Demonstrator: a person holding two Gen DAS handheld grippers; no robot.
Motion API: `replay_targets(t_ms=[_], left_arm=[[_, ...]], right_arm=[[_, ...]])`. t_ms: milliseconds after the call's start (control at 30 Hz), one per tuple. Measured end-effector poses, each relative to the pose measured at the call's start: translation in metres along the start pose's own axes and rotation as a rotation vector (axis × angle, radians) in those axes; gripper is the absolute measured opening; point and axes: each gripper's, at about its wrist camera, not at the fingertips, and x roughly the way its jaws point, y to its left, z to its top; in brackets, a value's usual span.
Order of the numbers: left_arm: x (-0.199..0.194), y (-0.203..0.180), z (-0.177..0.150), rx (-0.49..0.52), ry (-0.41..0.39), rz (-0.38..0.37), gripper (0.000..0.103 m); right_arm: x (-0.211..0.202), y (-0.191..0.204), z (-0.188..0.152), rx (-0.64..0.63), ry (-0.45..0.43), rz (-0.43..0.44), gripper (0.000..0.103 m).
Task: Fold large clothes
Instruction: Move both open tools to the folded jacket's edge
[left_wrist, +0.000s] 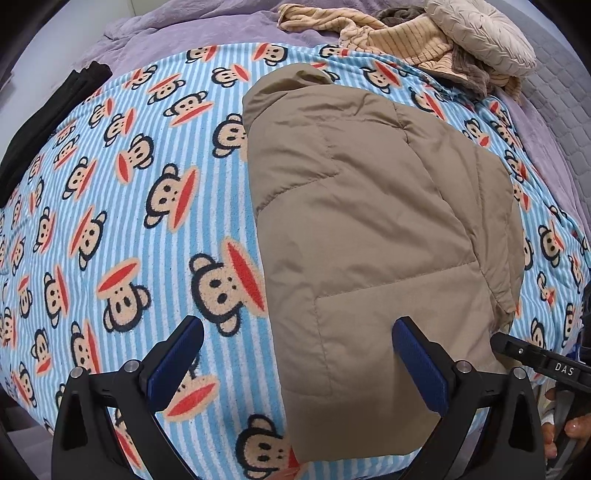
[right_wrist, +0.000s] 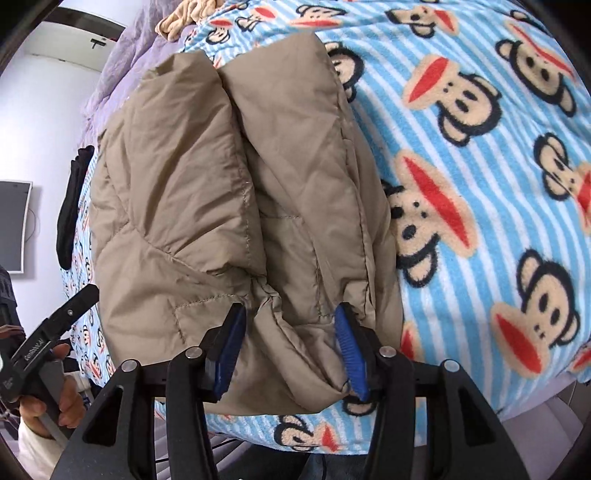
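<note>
A tan padded jacket (left_wrist: 369, 206) lies folded on a blue striped monkey-print blanket (left_wrist: 110, 184), its sleeves laid lengthwise over the body. My left gripper (left_wrist: 298, 325) hovers open over the jacket's near left edge, one finger above the blanket and the other above the fabric, holding nothing. In the right wrist view the jacket (right_wrist: 207, 177) fills the middle, and my right gripper (right_wrist: 290, 312) is shut on a bunched fold at its near end. The right gripper's finger (left_wrist: 517, 349) also shows at the jacket's right edge, and the left gripper (right_wrist: 55, 325) shows at the lower left.
A black garment (left_wrist: 44, 122) lies at the blanket's far left edge. A pile of beige and striped clothes (left_wrist: 406, 33) and a cream cushion (left_wrist: 480, 33) sit at the back on a purple bedspread (left_wrist: 184, 29). The blanket's front edge (right_wrist: 369, 439) is just below the grippers.
</note>
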Motion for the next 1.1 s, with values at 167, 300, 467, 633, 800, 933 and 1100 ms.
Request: replay_targets(t_ms=[167, 300, 467, 633, 800, 933, 1100], left_arm=[[-0.004, 0.007, -0.006, 0.006, 0.006, -0.009, 0.102], [-0.009, 0.012, -0.011, 0.019, -0.002, -0.013, 0.102], [-0.013, 0.022, -0.017, 0.031, -0.010, -0.030, 0.102], [-0.011, 0.029, -0.020, 0.033, -0.004, -0.055, 0.102], [-0.015, 0.035, -0.018, 0.028, -0.019, -0.063, 0.102], [-0.006, 0.039, -0.010, 0.003, -0.008, -0.067, 0.102], [0.000, 0.036, 0.003, -0.048, 0.006, -0.063, 0.102]], right_arm=[[-0.019, 0.013, -0.005, 0.000, -0.055, -0.014, 0.066], [-0.029, 0.021, -0.010, 0.008, -0.094, -0.019, 0.066], [-0.040, 0.032, -0.020, 0.009, -0.129, -0.031, 0.080], [-0.053, 0.037, -0.030, 0.003, -0.165, -0.055, 0.080], [-0.052, 0.034, -0.026, 0.010, -0.168, -0.056, 0.082], [-0.050, 0.037, -0.018, -0.010, -0.163, -0.066, 0.082], [-0.039, 0.032, 0.007, -0.030, -0.108, -0.064, 0.095]])
